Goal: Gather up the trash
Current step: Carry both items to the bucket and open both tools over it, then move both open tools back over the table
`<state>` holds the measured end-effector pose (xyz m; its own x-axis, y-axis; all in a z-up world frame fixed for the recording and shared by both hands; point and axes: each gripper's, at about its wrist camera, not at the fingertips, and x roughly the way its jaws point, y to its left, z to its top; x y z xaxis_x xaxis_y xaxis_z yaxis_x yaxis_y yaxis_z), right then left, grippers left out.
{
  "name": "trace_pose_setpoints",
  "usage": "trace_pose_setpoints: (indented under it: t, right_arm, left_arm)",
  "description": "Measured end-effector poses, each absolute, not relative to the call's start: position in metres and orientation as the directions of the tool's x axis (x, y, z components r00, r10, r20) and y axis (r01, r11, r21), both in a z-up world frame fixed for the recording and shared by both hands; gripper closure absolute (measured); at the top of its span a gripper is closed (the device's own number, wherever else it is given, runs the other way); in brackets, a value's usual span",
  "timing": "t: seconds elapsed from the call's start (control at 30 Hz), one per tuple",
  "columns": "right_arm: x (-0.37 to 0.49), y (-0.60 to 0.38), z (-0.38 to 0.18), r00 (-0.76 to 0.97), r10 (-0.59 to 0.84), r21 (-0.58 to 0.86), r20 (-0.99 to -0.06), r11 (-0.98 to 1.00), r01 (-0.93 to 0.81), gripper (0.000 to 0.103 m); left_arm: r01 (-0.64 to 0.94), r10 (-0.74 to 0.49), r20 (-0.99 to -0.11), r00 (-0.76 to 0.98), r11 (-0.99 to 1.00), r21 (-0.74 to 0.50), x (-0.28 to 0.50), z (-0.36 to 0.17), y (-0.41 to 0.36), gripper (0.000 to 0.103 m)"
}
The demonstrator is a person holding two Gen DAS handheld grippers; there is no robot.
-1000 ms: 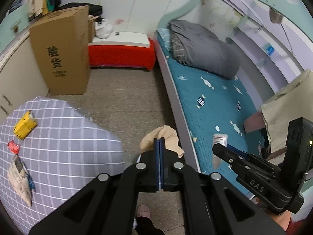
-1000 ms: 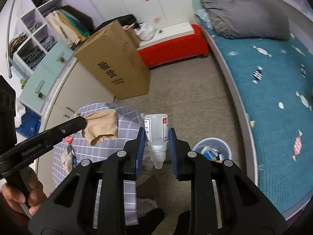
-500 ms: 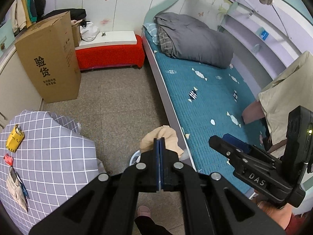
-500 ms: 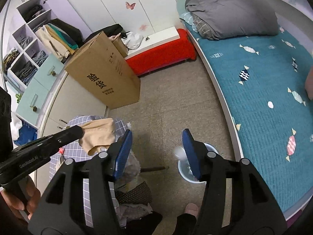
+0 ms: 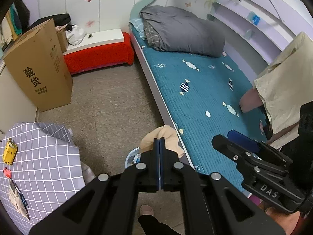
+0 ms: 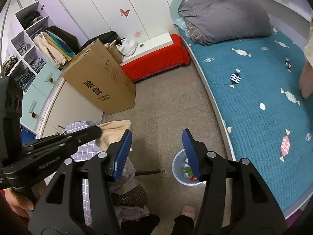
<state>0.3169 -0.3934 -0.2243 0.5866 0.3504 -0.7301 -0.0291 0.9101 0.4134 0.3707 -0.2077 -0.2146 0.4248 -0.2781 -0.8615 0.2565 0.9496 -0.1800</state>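
My left gripper (image 5: 160, 140) is shut on a crumpled beige cloth (image 5: 164, 137), held in the air above a small blue-rimmed trash bin (image 5: 130, 157) on the floor. The cloth also shows in the right wrist view (image 6: 113, 132). My right gripper (image 6: 156, 139) is open and empty, above the same bin (image 6: 177, 165), which holds several pieces of trash. In the left wrist view my right gripper (image 5: 232, 139) shows at the right over the bed edge. On the checked table (image 5: 39, 166) lie a yellow wrapper (image 5: 9, 152), a red scrap (image 5: 7, 172) and a crumpled packet (image 5: 17, 199).
A bed with a teal cover (image 5: 205, 90) and grey duvet (image 5: 182, 31) runs along the right. A tall cardboard box (image 5: 39, 66) and a red bench (image 5: 97, 56) stand at the back. The person's feet (image 6: 187, 211) are below the grippers.
My right gripper opened and let go of the white bottle, which dropped toward the bin. My left gripper moved right with the cloth, to over the bin.
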Motion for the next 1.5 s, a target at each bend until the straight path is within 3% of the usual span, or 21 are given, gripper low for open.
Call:
trace_pose_setpoints:
  t: [0.5,0.53,0.6,0.67,1.1,1.5]
  right_arm:
    - [0.305,-0.415,-0.208,0.646,0.279,0.391,-0.710,0.920,0.032,0.050]
    - [0.304,-0.417,-0.207,0.648,0.276,0.391,-0.710,0.920,0.037,0.049]
    - [0.301,-0.418,-0.208,0.648,0.272,0.392,-0.711,0.919,0.046,0.050]
    - [0.299,-0.419,-0.208,0.651,0.267,0.395,-0.711,0.917,0.054,0.048]
    - [0.291,-0.380,-0.198,0.646,0.320,0.385,-0.693,0.922,-0.044,0.048]
    - [0.294,-0.278,-0.184,0.588,0.447,0.369,-0.673,0.893,-0.256,0.047]
  left_arm:
    - [0.342,-0.303,-0.846,0.438,0.927,-0.155,0.375,-0.207,-0.247,0.098]
    - [0.340,-0.304,-0.846,0.438,0.927,-0.157,0.375,-0.206,-0.247,0.092]
    - [0.329,-0.306,-0.842,0.445,0.930,-0.164,0.374,-0.205,-0.246,0.045]
    - [0.314,-0.298,-0.831,0.470,0.936,-0.159,0.371,-0.202,-0.241,0.039]
    - [0.214,-0.231,-0.799,0.555,0.968,-0.131,0.341,-0.185,-0.192,0.038]
    - [-0.019,-0.094,-0.757,0.646,0.990,-0.139,0.296,-0.164,-0.080,0.037]
